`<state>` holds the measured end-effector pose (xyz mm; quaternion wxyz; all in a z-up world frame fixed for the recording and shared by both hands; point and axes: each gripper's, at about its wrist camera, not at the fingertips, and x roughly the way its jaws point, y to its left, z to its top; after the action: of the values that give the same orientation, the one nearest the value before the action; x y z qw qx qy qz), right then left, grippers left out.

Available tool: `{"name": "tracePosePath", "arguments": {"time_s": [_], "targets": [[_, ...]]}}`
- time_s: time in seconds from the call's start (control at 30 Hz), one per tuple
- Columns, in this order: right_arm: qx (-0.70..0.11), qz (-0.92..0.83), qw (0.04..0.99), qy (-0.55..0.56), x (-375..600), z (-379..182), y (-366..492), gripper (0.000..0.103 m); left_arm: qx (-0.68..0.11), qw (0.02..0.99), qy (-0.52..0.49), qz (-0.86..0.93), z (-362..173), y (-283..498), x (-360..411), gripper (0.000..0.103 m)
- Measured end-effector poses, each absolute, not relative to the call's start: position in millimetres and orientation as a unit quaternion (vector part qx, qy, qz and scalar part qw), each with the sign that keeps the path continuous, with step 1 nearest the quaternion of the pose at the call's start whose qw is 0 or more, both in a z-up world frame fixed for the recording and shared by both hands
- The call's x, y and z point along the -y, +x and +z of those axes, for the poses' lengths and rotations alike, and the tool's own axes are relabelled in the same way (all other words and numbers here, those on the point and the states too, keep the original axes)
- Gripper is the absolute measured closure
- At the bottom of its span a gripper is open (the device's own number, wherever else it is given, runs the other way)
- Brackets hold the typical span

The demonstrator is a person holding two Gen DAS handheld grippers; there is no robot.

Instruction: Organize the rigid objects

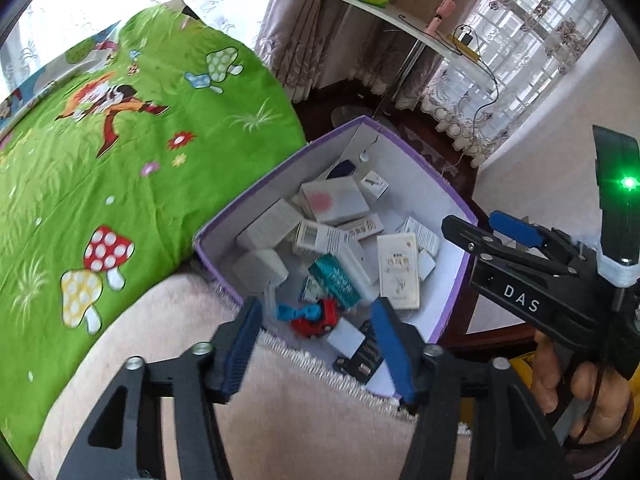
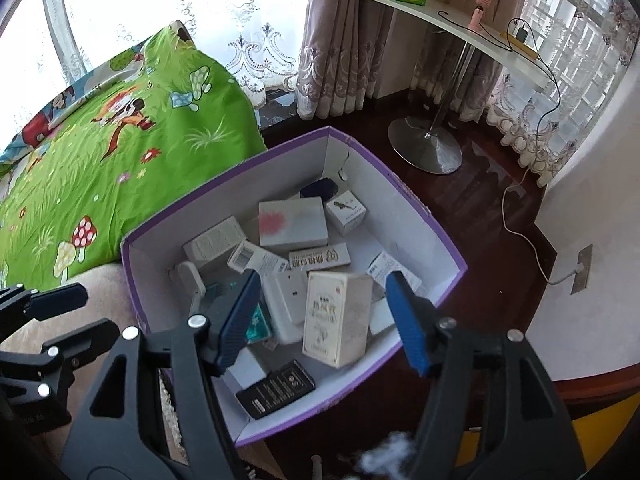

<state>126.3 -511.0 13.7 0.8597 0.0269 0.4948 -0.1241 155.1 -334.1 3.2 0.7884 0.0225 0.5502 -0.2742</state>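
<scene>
Boxes lie jumbled in the purple-edged carton (image 2: 424,216) at the bed's (image 1: 120,184) foot — both the left hand-held gripper (image 1: 316,344) and right hand-held gripper (image 2: 324,320) hover apart and empty, so a pick seems next, perhaps the upright cream box (image 2: 336,316).

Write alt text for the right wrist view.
The open right gripper hovers, holding nothing, over a purple-edged cardboard box filled with small cartons, a cream carton between its blue fingers. A green cartoon bedspread lies left.
</scene>
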Motion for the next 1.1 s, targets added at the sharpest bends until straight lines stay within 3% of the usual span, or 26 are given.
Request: {"name": "tracePosePath", "arguments": {"time_s": [0.33, 1.1], "targets": [[-0.476, -0.143, 0.868, 0.017, 510.1, 21.0, 107.0, 0.034, -0.528, 0.812, 0.028, -0.245, 10.6, 148.2, 326.8, 0.014], [-0.478, -0.136, 0.868, 0.021, 509.8, 17.9, 107.1, 0.034, -0.543, 0.802, 0.033, -0.249, 2.4, 149.5, 329.0, 0.013]]}}
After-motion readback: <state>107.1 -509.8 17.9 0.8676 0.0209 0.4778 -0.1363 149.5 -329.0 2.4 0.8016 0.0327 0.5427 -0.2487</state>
